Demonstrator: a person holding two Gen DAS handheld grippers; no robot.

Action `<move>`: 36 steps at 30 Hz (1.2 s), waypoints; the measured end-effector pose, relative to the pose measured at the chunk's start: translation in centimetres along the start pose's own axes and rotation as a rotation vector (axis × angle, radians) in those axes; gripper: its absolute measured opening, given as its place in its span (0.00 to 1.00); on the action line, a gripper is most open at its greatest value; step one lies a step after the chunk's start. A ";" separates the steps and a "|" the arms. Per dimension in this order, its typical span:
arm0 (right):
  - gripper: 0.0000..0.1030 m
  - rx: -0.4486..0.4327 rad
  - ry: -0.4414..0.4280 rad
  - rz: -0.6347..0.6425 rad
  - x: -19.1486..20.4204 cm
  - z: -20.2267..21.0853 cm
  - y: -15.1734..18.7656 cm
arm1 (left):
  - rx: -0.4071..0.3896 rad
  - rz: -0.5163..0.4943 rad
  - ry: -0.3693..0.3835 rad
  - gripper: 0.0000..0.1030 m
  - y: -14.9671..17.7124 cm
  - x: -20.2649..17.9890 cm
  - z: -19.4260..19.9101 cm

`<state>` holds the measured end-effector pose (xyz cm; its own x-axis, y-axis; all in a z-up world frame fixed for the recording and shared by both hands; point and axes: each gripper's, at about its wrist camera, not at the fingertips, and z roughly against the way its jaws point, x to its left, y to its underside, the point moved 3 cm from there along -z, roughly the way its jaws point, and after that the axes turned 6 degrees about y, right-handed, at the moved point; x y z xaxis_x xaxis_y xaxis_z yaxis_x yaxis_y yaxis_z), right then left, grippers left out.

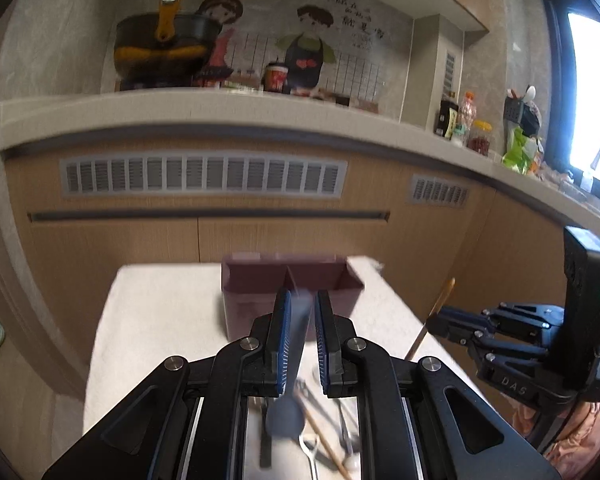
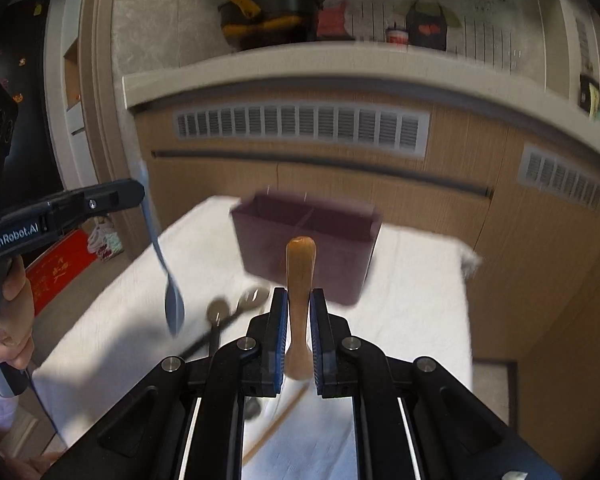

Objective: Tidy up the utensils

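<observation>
- maroon 2-compartment caddy [image 2: 306, 248] is sitting on the white cloth [image 2: 416, 300], just ahead of both grippers
- left gripper [image 1: 302, 308], reading "GenRobot.AI" on its side, is pinching a blue spoon [image 2: 174, 308], bowl hanging down
- right gripper [image 2: 299, 300], w/ "DAS" on the body, is clamping a wooden spoon [image 2: 300, 264], handle sticking up
- leftover utensils [image 2: 236, 308] are lying on the cloth below

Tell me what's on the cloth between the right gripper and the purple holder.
Right wrist view: only bare white cloth between the right gripper and the holder.
</observation>
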<state>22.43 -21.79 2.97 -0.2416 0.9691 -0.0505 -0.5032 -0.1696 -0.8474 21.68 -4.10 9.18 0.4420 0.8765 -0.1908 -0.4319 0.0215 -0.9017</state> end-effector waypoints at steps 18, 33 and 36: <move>0.09 -0.089 0.048 -0.010 -2.7 -1.0 -6.6 | 0.341 0.099 -0.029 0.17 3.5 4.8 -11.0; 0.09 0.027 0.018 -0.028 -2.8 -2.1 -0.4 | 0.545 0.000 -0.149 0.27 11.4 3.6 -17.6; 0.09 0.035 0.008 -0.034 -2.6 -2.3 -0.1 | 0.511 0.006 -0.125 0.06 11.3 3.6 -17.2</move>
<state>24.97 -23.90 1.94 -0.2173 0.9757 -0.0266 -0.5398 -0.1429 -0.8296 31.92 -9.00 -8.40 0.3546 0.9274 -0.1194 -0.7763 0.2208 -0.5905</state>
